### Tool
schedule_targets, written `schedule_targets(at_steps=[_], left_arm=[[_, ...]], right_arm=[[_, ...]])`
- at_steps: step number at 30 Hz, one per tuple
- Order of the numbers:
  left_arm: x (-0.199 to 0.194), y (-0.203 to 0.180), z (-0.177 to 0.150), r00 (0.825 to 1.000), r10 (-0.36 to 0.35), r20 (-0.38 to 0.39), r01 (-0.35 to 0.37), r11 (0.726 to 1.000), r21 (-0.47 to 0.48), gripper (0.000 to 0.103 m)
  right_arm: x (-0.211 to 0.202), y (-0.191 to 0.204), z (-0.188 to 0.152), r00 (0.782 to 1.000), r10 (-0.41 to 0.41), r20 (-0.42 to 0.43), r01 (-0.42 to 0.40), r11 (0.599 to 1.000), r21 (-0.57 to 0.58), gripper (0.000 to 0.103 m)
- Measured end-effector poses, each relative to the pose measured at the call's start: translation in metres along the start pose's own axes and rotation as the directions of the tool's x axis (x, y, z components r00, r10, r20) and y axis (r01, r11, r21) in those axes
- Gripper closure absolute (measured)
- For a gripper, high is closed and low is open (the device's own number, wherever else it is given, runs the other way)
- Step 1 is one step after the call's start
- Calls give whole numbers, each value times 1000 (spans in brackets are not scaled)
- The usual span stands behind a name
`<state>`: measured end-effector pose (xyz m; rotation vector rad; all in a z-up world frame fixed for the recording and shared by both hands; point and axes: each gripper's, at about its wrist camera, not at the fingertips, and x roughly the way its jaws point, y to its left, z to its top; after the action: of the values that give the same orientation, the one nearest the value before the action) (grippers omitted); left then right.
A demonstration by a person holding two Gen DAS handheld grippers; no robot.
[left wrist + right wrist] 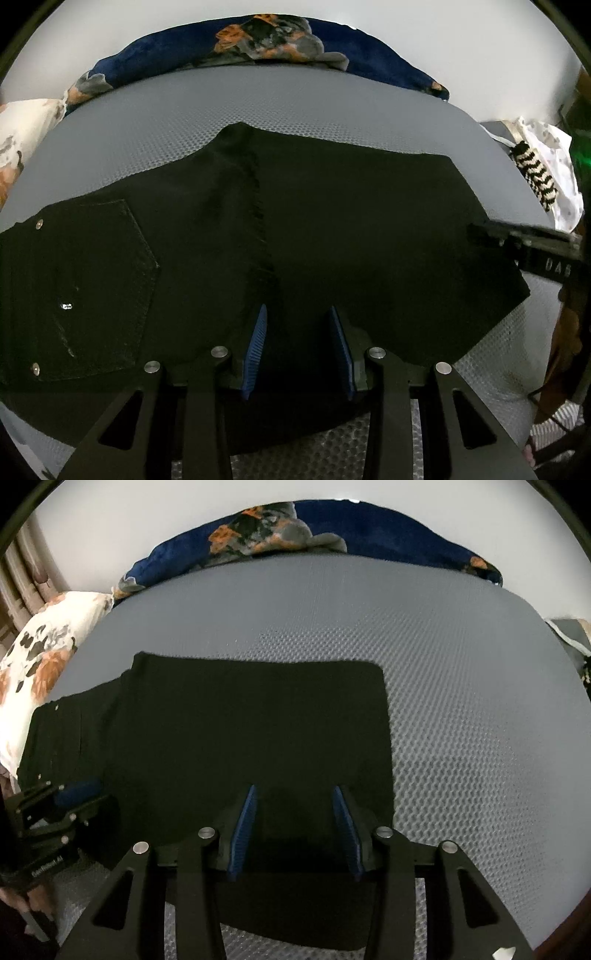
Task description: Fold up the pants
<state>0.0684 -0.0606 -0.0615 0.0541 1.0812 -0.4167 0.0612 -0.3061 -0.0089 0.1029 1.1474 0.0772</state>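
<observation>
Nearest in each wrist view is that gripper's own pair of blue-padded fingers, two per gripper, four in all. The left gripper (297,314) hangs over the near part of the pants (258,240) with its fingers partly apart; dark cloth fills the gap, but whether the pads press it I cannot tell. The right gripper (293,794) stands the same way over the near right part of the same pants (240,731), fingers partly apart, any grip likewise unclear.

There is one pair of black pants, lying flat on the grey dimpled mat (147,140), folded over on itself. One back pocket (92,280) shows at the left, with two small rivets on it.

Beyond the mat's far edge lies one dark blue blanket with orange flowers (266,40). One white flowered pillow (40,653) sits at the left, and one black-and-white striped cloth (537,173) at the right.
</observation>
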Motion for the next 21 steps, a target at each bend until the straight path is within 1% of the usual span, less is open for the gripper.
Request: schedule_targets(at_steps=[3,5,6,11,13,16,21], left_arm=[[-6,5,3,1000,-6,-9,6,1000,-22,65],[-11,11,5,1000,4,-15,-4,1000,-28,58],[-14,14,7,1000,12,-15,-13,1000,-27,58],[-44,38,14,999,35,17,-34,999,-34,53],[-59,51,16,998,43,37,-41,998,-46,51],[-79,74,17,995,74,67,-70,996,-63,48],[-104,119,9,984,143,104,-133,986,-100,48]], right_arm=[[3,3,-4,1000,10,-10,-10,1000,6,62],[5,7,-5,1000,12,-13,-12,1000,2,60],[5,9,-5,1000,14,-13,-14,1000,1,59],[8,25,-8,999,27,-17,-28,999,-15,57],[9,34,-9,999,30,-20,-31,999,-32,56],[11,50,-8,998,50,-27,-51,998,-45,56],[16,80,-9,996,81,-37,-83,995,-63,56]])
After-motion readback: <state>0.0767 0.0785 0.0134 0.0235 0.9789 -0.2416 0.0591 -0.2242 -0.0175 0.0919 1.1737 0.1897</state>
